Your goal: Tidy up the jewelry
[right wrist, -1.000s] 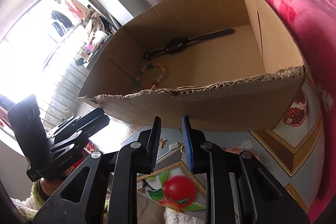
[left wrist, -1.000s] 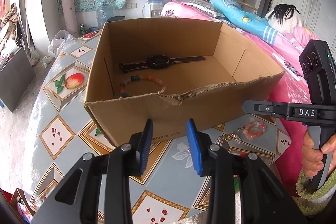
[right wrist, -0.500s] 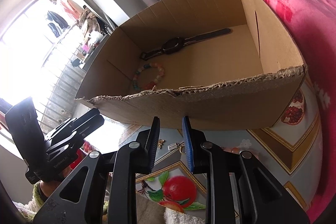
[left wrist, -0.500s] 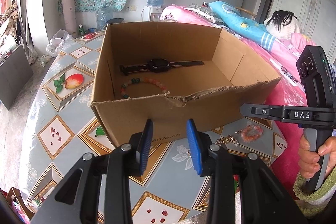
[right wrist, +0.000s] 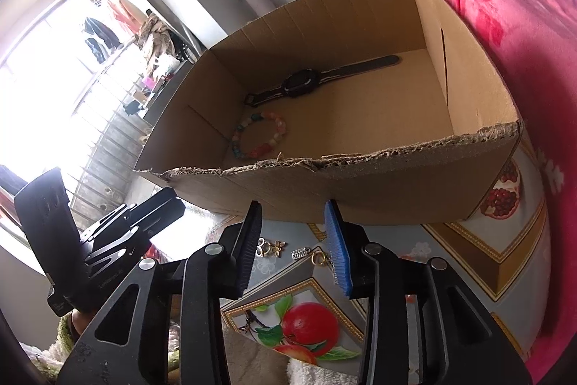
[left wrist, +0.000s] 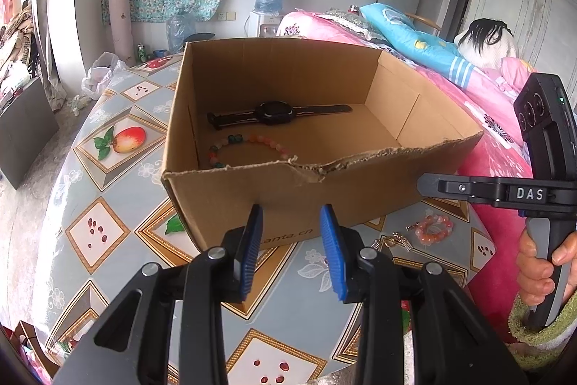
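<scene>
An open cardboard box (left wrist: 303, 201) stands on the table. Inside it lie a black wristwatch (left wrist: 274, 113) and a bracelet of coloured beads (left wrist: 249, 147); the right wrist view shows the same watch (right wrist: 301, 83) and bracelet (right wrist: 259, 136). On the table right of the box are a pink-orange bead bracelet (left wrist: 434, 229) and a gold trinket (left wrist: 393, 240). My left gripper (left wrist: 291, 251) hovers open before the box's near wall, holding nothing. My right gripper (right wrist: 294, 244) has its jaws opening above small gold charms (right wrist: 276, 246), with nothing between its pads.
The table wears a grey cloth (left wrist: 108, 175) with fruit pictures. A bed with a pink cover (right wrist: 505, 6) runs along the right side. The left gripper (right wrist: 158, 208) shows at the lower left of the right wrist view, and a hand (left wrist: 537, 273) holds the right gripper's handle.
The right gripper's jaws have spread wider apart. The left gripper's gap is unchanged, and both hands stay where they were.
</scene>
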Tool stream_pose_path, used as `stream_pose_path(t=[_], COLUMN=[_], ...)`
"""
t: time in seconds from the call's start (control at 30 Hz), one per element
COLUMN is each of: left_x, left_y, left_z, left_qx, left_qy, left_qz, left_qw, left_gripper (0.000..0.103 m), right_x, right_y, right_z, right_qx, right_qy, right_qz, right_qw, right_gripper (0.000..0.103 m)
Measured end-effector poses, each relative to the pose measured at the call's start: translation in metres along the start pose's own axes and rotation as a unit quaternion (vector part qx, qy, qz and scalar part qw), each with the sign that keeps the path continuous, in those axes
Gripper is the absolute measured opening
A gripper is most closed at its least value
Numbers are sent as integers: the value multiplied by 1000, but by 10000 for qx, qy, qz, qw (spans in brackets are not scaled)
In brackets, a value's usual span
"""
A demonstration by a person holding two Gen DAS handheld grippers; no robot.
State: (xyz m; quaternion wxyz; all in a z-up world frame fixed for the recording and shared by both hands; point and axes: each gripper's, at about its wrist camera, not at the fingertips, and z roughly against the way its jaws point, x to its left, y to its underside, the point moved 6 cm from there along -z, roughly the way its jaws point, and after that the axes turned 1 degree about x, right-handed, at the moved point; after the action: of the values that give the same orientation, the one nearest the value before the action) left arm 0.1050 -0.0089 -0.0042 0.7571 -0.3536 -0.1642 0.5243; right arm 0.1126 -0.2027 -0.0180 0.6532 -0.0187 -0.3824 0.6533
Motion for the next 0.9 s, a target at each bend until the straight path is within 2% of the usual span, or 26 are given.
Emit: stream_pose_path(t=[0.37, 0.5, 0.6, 0.7, 0.9], left_x=[6, 11, 13, 13, 5], left_y=[15, 21, 26, 33, 47], left_z=[3, 6, 8, 7, 4], left_qx=[24, 29, 14, 43, 89], left_qy=[79, 107, 133, 178, 224], left_qz=[71, 137, 188, 211, 42], left_qw=[9999, 9998, 9997, 9996, 9997], left_gripper=[32, 33, 33, 34, 34], right_x=[11, 16, 18, 18, 22], right_y=[11, 14, 14, 14, 15], right_z=[2, 4, 9, 18, 33], right_qx=[-66, -121, -213, -382, -787], right_qy=[14, 182, 523, 1048, 2100], right_qz=[206, 383, 603, 951, 1775], right_qw=[9998, 9990, 9966, 9892, 9582], right_gripper=[60, 69, 80, 94, 95])
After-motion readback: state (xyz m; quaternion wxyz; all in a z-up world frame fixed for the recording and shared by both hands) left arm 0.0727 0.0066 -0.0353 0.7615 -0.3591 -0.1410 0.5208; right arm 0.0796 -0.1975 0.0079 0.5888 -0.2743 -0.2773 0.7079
